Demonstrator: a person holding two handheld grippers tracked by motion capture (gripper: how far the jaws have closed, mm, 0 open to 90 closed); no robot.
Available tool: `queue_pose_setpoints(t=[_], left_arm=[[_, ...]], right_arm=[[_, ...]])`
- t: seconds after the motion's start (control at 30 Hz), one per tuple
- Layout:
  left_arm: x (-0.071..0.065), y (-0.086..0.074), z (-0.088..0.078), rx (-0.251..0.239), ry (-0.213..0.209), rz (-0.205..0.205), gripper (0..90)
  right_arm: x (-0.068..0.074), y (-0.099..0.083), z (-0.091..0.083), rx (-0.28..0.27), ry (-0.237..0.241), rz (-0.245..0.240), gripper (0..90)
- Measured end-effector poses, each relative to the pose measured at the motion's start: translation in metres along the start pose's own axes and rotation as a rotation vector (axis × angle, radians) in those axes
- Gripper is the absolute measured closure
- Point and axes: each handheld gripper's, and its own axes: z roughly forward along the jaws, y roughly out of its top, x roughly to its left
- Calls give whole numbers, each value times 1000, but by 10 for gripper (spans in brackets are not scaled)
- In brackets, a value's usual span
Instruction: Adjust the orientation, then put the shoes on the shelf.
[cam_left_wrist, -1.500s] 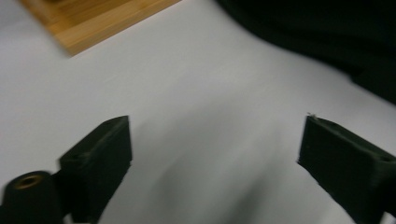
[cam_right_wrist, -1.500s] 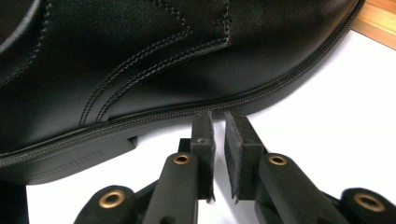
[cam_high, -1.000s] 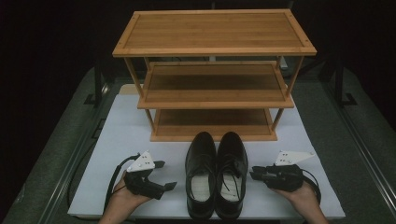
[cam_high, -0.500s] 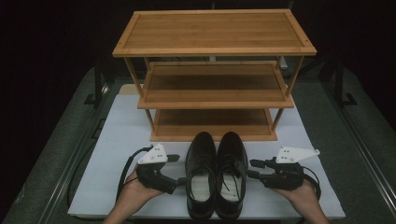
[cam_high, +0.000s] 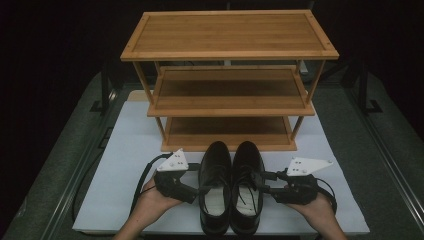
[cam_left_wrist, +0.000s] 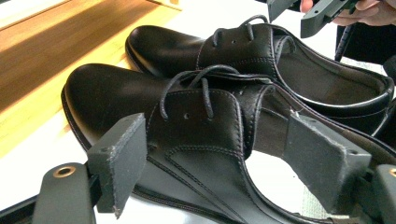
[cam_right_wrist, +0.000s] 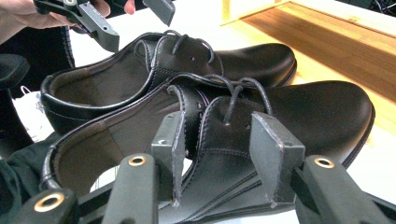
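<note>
Two black lace-up shoes stand side by side on the white mat, toes toward the rack: the left shoe and the right shoe. My left gripper is open at the left shoe's outer side. In the left gripper view its jaws straddle that shoe's side wall, one pad outside, one inside the opening. My right gripper is open at the right shoe's outer side. In the right gripper view its pads straddle the laced side of that shoe, a narrower gap between them.
A wooden three-tier shoe rack stands just beyond the shoes' toes, its lowest shelf close to them. The white mat lies on a dark table with metal rails along both sides. Cables trail from each gripper.
My left gripper has moved right and forward until its jaws reach around the left shoe's side. The right gripper has edged left onto the right shoe. The shoes have not moved.
</note>
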Motion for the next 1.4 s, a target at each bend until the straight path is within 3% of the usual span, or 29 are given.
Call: queue_pose_setpoints(t=[0.4,0.57,0.7,0.87,1.0,1.1,1.4], left_arm=[[8,-3,-1,1,16,-5,373],[7,-6,3,16,-10,-4,419],[5,-5,9,25,-58,4,549],[-1,-3,8,34,-50,42,686],[-7,-1,8,47,-24,84,797],[-10,0,6,45,14,108,863],[-4,4,-6,-11,104,86,883]], right_arm=[[-1,1,12,40,-13,-6,548],[-1,0,15,52,-11,-4,583],[1,1,18,59,-19,-13,605],[5,3,19,65,-23,-20,743],[8,2,18,64,-33,-31,850],[9,3,16,63,-53,-43,878],[2,5,5,-8,-111,-14,883]])
